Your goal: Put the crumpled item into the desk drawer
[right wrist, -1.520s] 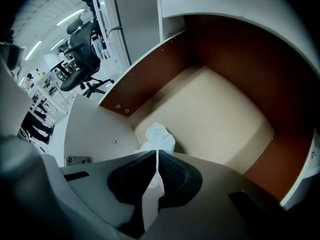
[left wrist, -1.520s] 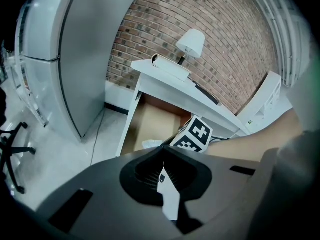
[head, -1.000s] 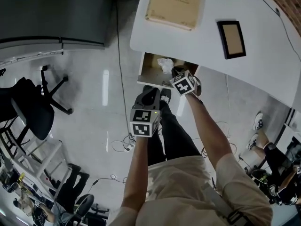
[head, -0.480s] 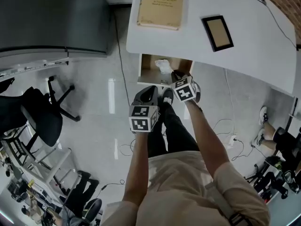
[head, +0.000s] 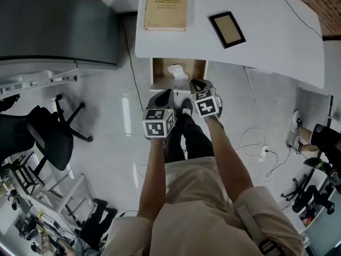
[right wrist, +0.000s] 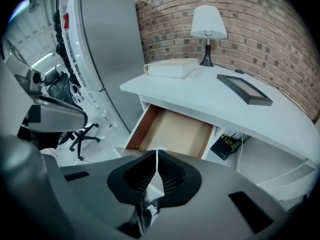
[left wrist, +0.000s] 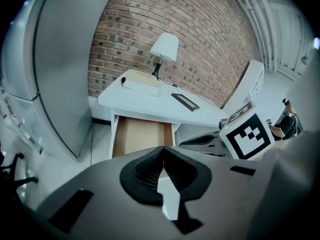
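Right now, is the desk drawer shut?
No. In the head view the drawer stands pulled out from under the desk, with the white crumpled item lying inside it.

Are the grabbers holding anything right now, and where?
Nothing is held. The left gripper and the right gripper are both shut on nothing; the crumpled item lies in the open drawer.

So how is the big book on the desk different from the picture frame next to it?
The book is pale tan with a gold crest; the picture frame has a black border around a tan middle. The book is bigger and thicker than the picture frame. Both lie flat on the white desk.
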The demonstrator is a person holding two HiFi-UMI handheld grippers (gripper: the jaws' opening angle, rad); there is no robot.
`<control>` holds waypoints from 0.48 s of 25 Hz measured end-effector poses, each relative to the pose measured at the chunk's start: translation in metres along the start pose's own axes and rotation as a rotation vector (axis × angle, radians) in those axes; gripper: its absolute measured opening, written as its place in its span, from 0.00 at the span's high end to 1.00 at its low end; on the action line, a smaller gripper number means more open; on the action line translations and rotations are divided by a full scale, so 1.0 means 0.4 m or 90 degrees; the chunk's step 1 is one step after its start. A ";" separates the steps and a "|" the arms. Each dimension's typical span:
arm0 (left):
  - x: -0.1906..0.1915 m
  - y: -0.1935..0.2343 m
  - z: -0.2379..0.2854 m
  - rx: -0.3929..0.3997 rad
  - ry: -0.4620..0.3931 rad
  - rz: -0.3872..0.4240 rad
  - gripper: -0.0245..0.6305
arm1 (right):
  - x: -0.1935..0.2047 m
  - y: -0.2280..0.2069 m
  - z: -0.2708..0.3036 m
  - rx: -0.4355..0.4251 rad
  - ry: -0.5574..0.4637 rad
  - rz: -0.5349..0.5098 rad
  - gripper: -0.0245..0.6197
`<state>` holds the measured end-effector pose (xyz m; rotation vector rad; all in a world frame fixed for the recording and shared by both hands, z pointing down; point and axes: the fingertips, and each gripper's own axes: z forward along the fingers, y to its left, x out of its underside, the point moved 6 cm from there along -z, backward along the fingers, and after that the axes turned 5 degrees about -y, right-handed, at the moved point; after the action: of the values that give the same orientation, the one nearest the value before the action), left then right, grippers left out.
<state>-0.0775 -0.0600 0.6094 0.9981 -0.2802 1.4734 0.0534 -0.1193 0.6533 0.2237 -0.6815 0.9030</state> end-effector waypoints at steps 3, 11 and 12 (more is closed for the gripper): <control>-0.005 -0.032 -0.023 0.006 0.002 0.005 0.94 | 0.007 0.017 -0.054 0.003 -0.006 0.024 0.91; -0.083 -0.086 -0.074 0.022 -0.009 0.046 0.94 | -0.023 -0.011 -0.163 0.032 -0.028 0.059 0.90; -0.096 -0.091 -0.084 0.024 -0.011 0.051 0.94 | -0.032 -0.013 -0.182 0.036 -0.031 0.060 0.90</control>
<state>-0.0639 -0.0558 0.5485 1.0395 -0.3089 1.5480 0.0847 -0.0980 0.5896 0.2672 -0.7171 1.0112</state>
